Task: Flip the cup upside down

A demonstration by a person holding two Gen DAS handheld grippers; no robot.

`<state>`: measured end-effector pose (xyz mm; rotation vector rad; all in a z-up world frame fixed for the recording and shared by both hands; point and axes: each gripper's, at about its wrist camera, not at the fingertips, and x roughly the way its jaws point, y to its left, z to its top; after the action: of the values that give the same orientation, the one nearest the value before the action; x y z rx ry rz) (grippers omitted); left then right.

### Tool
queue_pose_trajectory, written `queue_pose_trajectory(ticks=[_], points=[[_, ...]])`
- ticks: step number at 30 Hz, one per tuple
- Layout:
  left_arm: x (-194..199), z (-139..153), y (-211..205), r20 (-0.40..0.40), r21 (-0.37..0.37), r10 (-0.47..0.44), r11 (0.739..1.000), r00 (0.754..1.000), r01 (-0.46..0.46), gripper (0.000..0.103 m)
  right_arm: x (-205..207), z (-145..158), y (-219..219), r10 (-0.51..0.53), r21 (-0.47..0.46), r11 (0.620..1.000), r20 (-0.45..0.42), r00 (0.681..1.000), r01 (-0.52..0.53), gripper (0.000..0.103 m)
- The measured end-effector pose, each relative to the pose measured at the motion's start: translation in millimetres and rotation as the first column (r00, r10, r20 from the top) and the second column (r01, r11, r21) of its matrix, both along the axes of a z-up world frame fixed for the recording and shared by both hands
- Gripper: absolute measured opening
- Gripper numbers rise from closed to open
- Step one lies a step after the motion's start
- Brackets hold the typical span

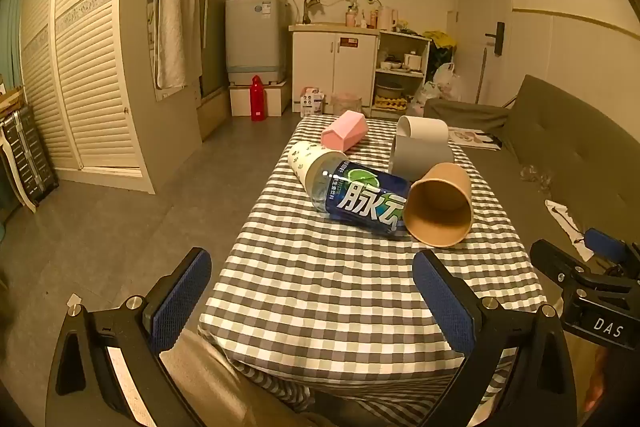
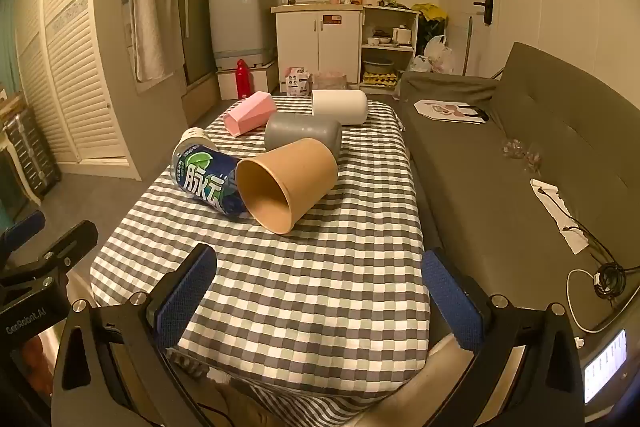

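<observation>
A brown paper cup (image 1: pixel 440 209) (image 2: pixel 286 183) lies on its side on the checkered tablecloth (image 1: pixel 320 287) (image 2: pixel 312 287), mouth toward me. Behind it lie a grey cup (image 1: pixel 422 157) (image 2: pixel 302 135), a white cup (image 1: pixel 422 127) (image 2: pixel 340 106), a pink cup (image 1: pixel 344 131) (image 2: pixel 250 113) and a patterned paper cup (image 1: pixel 310 161) (image 2: pixel 194 138), all on their sides. My left gripper (image 1: pixel 312 299) is open and empty at the near table edge. My right gripper (image 2: pixel 320 299) is open and empty there too.
A blue drink bottle (image 1: pixel 364 201) (image 2: pixel 208 183) lies against the brown cup's left side. A grey sofa (image 2: pixel 540 167) runs along the table's right. The right gripper's body (image 1: pixel 592 291) shows at the left view's right edge. Bare floor (image 1: pixel 120 227) lies left.
</observation>
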<state>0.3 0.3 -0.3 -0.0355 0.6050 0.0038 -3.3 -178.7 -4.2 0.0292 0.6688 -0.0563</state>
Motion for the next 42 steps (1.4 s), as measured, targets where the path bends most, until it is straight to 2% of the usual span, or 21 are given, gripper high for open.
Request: queue_pose_trajectory(ticks=[42], points=[[-0.5,0.3,-0.5,0.004,0.012,-0.002,1.0,1.0,0.002,0.103,-0.7,-1.9,-0.6,0.001,0.0,1.0,-0.003,1.0,-0.001,0.103]])
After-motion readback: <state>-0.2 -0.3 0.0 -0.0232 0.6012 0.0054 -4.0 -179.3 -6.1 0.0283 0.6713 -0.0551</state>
